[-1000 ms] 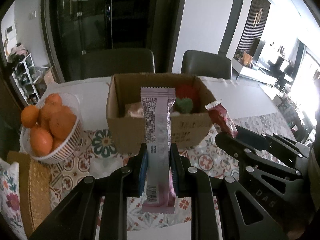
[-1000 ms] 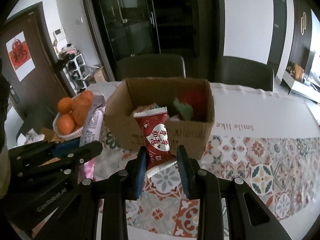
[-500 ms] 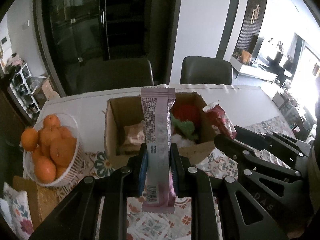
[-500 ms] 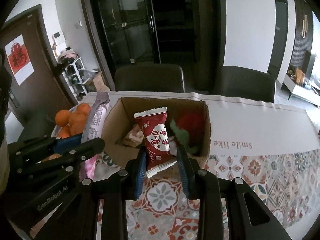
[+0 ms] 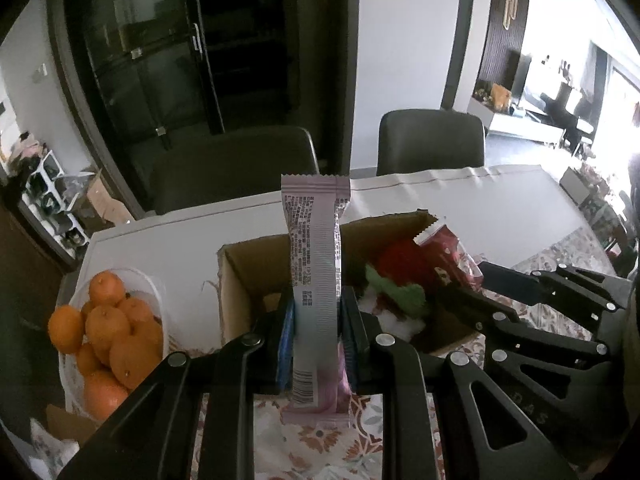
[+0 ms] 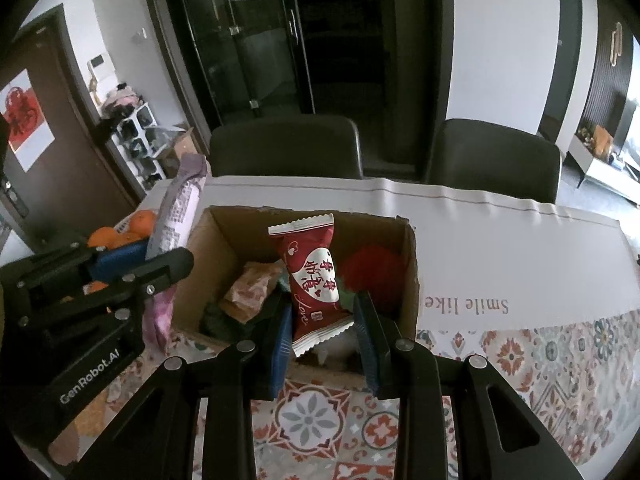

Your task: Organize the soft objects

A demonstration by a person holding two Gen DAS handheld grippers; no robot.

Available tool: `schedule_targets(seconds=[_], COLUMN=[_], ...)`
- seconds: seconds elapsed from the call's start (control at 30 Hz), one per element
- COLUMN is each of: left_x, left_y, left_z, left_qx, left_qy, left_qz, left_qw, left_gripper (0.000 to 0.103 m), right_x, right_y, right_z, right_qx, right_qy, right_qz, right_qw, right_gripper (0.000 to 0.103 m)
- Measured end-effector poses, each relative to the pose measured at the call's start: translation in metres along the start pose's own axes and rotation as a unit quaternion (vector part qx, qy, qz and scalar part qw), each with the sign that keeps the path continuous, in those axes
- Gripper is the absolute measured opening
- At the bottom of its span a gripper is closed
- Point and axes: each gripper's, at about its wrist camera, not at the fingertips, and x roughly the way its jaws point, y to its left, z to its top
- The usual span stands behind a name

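My left gripper (image 5: 316, 316) is shut on a long pale purple snack packet (image 5: 314, 264), held upright over the near left edge of the open cardboard box (image 5: 236, 280). My right gripper (image 6: 322, 324) is shut on a red snack packet (image 6: 312, 276) with white lettering, held upright over the box (image 6: 412, 264). Inside the box lie a red and green plush (image 5: 400, 276), an orange-brown packet (image 6: 252, 288) and something white. Each gripper shows in the other's view: the right one (image 5: 460, 276) at right, the left one (image 6: 176, 260) at left.
A white basket of oranges (image 5: 104, 336) stands left of the box. The table has a white runner (image 6: 500, 240) and a patterned cloth (image 6: 540, 344). Two dark chairs (image 6: 288, 144) stand behind the table. A tan box (image 5: 68, 424) lies at the near left.
Both grippers rose and moved forward with their packets, from in front of the box to above its opening. The box's inside now shows more fully.
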Motion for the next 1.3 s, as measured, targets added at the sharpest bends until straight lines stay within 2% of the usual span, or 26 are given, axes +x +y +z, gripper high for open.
schedule_targets(seconds=[0.17, 0.53, 0.57, 0.6, 0.67, 0.77, 0.8, 0.93, 1.07, 1.23, 1.3], left_x=[0.025, 0.073, 0.077, 0.08, 0.085, 0.083, 0.082, 0.066, 0.036, -0.002, -0.021], left_y=[0.0, 0.002, 0.002, 0.002, 0.001, 0.0, 0.001, 0.006, 0.007, 0.002, 0.001], left_z=[0.007, 0.004, 0.003, 0.002, -0.001, -0.004, -0.005, -0.011, -0.021, -0.04, -0.054], left_qx=[0.005, -0.003, -0.002, 0.0, 0.003, 0.001, -0.004, -0.031, -0.048, -0.058, -0.058], left_qy=[0.016, 0.071, 0.076, 0.079, 0.083, 0.079, 0.08, 0.066, 0.04, 0.008, -0.011], left_qz=[0.02, 0.03, 0.035, 0.041, 0.042, 0.053, 0.051, 0.055, 0.067, 0.078, 0.09], left_qw=[0.9997, 0.997, 0.9965, 0.996, 0.9956, 0.9954, 0.9955, 0.9958, 0.9958, 0.9953, 0.9942], left_gripper=[0.022, 0.023, 0.024, 0.034, 0.046, 0.048, 0.05, 0.054, 0.058, 0.071, 0.075], right_x=[0.018, 0.071, 0.076, 0.08, 0.087, 0.087, 0.086, 0.074, 0.053, 0.016, 0.001], right_y=[-0.003, -0.019, -0.02, -0.019, -0.02, -0.017, -0.016, -0.019, -0.022, -0.02, -0.019], right_z=[0.005, 0.006, 0.006, 0.006, 0.004, 0.002, 0.001, -0.001, -0.006, -0.023, -0.031], right_qx=[0.0, 0.028, 0.029, 0.029, 0.028, 0.016, 0.011, 0.019, 0.028, 0.043, 0.042], right_qy=[0.016, 0.081, 0.086, 0.09, 0.098, 0.093, 0.091, 0.079, 0.051, 0.013, -0.004], right_qz=[0.001, 0.019, 0.018, 0.018, 0.013, 0.0, -0.006, -0.017, -0.042, -0.054, -0.062], right_qw=[1.0, 0.996, 0.996, 0.995, 0.995, 0.996, 0.996, 0.997, 0.997, 0.998, 0.997], right_gripper=[0.031, 0.032, 0.032, 0.032, 0.036, 0.039, 0.043, 0.046, 0.051, 0.055, 0.065])
